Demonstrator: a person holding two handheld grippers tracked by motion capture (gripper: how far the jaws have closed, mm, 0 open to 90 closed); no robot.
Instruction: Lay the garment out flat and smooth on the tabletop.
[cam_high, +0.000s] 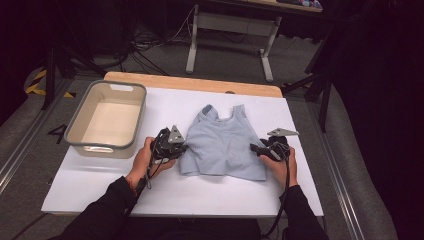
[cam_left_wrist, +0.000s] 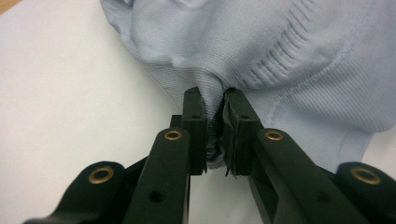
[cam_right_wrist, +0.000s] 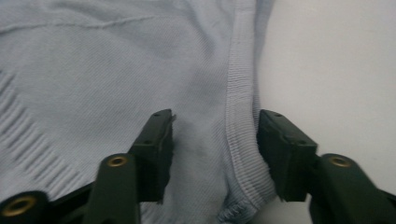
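Note:
A light blue knitted top (cam_high: 223, 145) lies flat on the white table cover (cam_high: 300, 125), neck toward the far side. My left gripper (cam_high: 183, 148) is at the top's left edge; in the left gripper view my left gripper (cam_left_wrist: 215, 116) is shut on a pinched fold of the blue top (cam_left_wrist: 261, 51). My right gripper (cam_high: 256, 148) is at the top's lower right edge. In the right gripper view my right gripper (cam_right_wrist: 215, 140) stands open, its jaws on either side of the ribbed hem of the top (cam_right_wrist: 116, 60).
A beige plastic bin (cam_high: 107, 119) stands on the table at the left, beside my left hand. A wooden table edge (cam_high: 195, 82) runs along the far side. Beyond it are a desk's metal legs (cam_high: 191, 50) and cables on the floor.

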